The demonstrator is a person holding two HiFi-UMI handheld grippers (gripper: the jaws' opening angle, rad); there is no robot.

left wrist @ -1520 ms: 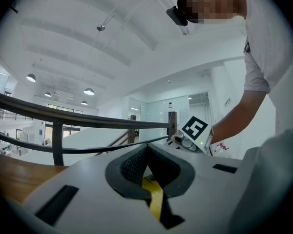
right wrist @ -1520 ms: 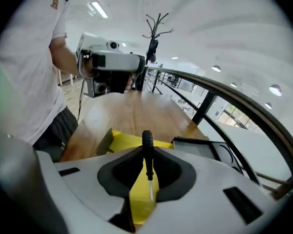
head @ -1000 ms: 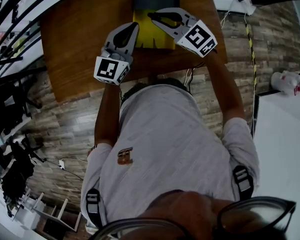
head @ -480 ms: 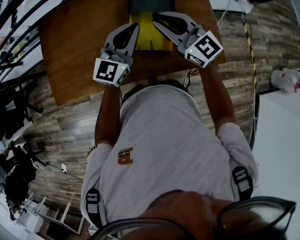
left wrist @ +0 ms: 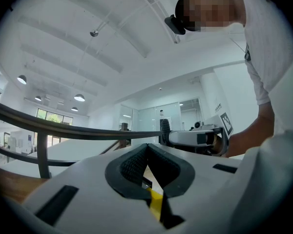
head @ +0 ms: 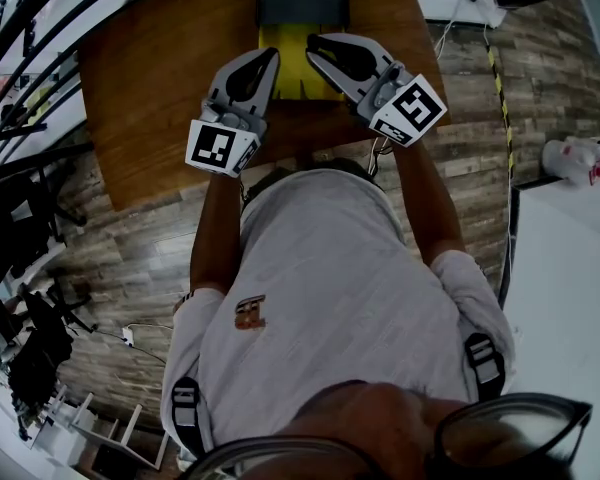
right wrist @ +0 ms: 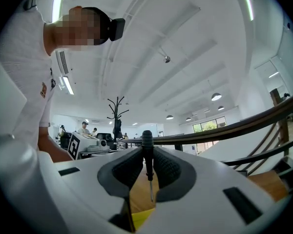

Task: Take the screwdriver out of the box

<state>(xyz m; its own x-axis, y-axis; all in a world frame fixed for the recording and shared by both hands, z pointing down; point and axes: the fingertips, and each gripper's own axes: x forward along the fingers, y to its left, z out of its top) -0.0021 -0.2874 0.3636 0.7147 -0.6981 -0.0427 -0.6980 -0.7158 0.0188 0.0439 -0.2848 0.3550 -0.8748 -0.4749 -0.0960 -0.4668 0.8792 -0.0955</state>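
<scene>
The right gripper [head: 316, 44] clamped the black-handled screwdriver [right wrist: 147, 145], shaft pointing down, above the yellow box [head: 291, 72] on the wooden table [head: 150, 88]. By the box's left edge, the left gripper [head: 270, 56] hovered with its jaws pinched together, apparently empty.

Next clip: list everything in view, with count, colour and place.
table: one, brown wood, in front of the person
box: one, yellow with a dark far part, on the table by the gripper tips
screwdriver: one, black handle, thin shaft, clamped in the right gripper
side table: one, white, right edge
bottles: seemingly two, white with red print, on the side table
floor: grey-brown planks
left hand-held gripper: one, white, jaws together, empty
right hand-held gripper: one, white, shut on the screwdriver
shirt: one, grey, centre
</scene>
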